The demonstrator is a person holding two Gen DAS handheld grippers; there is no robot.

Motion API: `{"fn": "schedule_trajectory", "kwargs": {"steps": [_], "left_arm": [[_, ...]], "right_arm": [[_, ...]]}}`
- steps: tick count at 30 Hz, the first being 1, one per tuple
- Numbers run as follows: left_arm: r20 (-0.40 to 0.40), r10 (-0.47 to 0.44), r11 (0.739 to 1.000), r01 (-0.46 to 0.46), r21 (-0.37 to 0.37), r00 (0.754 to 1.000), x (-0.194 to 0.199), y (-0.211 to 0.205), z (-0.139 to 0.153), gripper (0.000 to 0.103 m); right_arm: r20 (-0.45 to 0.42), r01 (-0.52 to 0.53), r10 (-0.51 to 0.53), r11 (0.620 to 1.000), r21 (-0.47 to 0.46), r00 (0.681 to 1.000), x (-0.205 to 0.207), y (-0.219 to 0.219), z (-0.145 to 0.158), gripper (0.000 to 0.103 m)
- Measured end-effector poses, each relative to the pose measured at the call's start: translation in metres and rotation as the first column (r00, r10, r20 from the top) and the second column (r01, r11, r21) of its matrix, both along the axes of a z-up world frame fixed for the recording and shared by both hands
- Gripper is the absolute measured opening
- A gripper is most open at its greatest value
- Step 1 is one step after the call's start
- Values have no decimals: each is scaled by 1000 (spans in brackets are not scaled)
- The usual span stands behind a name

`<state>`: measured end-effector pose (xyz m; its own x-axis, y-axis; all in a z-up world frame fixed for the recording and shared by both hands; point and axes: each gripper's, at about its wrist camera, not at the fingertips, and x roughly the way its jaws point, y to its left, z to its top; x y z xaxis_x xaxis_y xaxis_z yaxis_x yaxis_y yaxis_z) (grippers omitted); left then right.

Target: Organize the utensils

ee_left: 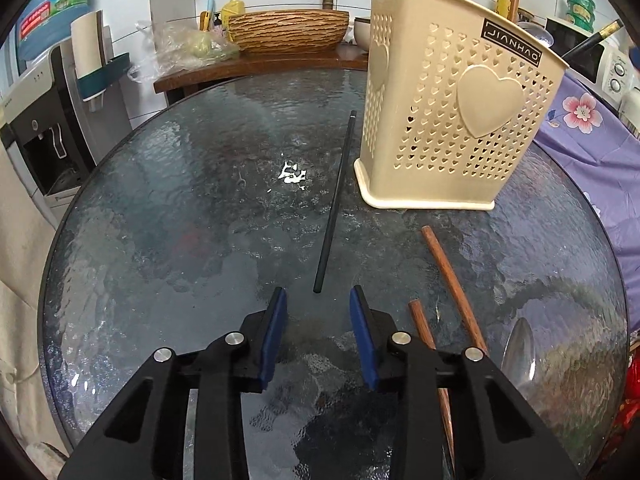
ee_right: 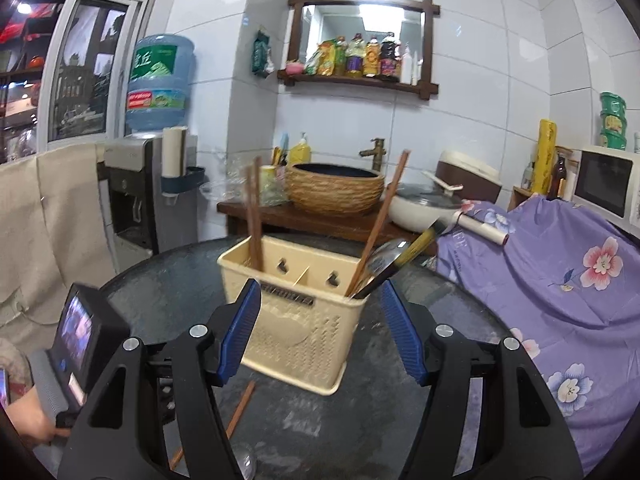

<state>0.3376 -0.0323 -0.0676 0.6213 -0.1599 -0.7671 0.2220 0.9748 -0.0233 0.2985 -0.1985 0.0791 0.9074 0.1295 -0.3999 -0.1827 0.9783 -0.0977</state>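
Left gripper (ee_left: 318, 312): jaws partly open, empty, low over the table (ee_left: 160, 220), the near tip of the black chopstick (ee_left: 334, 204) just ahead between them. Right gripper (ee_right: 320, 328): wide open, empty, facing the caddy (ee_right: 296, 320).

Step judged: picking up the black chopstick. Next: advance, close, lift to caddy. Brown chopsticks (ee_left: 452, 280) and spoon (ee_left: 520, 344) remain loose.

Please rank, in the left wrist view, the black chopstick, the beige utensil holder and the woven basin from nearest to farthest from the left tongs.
From the left tongs:
1. Black chopstick, its near tip just ahead of the fingertips.
2. Beige utensil holder, ahead on the right, standing on the table.
3. Woven basin, on the counter beyond the table.
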Motion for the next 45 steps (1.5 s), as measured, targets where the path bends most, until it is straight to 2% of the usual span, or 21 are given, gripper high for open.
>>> {"fn": "schedule_trajectory", "kwargs": {"steps": [5,9,15,22,29,38,43,45], "left_arm": [[0,-7,1000,7,1,1000,2,-3,-1,29],[4,-13,1000,13,11,1000,5,-7,-1,27],[4,-15,1000,15,12,1000,9,-8,-1,25],[5,-32,998,32,50,999,9,-7,-2,17],[9,-41,997,40,68,999,9,-8,-3,13],[12,-50,995,49,83,999,9,-10,-3,7],[14,-43,995,41,94,999,8,-14,-3,4],[12,-39,996,38,83,999,7,-13,-3,4]], "right_arm": [[-190,-44,38,999,-30,981,13,23,-48,62],[-362,-48,56,998,31,930,36,31,-79,53],[-513,-15,65,995,102,856,65,34,-117,40],[-562,6,42,997,83,826,81,41,-138,30],[-552,-12,21,1000,20,833,84,55,-140,27],[-529,8,-17,1000,-20,848,87,64,-140,11],[-528,21,-14,1000,7,849,85,58,-141,10],[-539,31,9,997,65,843,86,50,-141,9]]}}
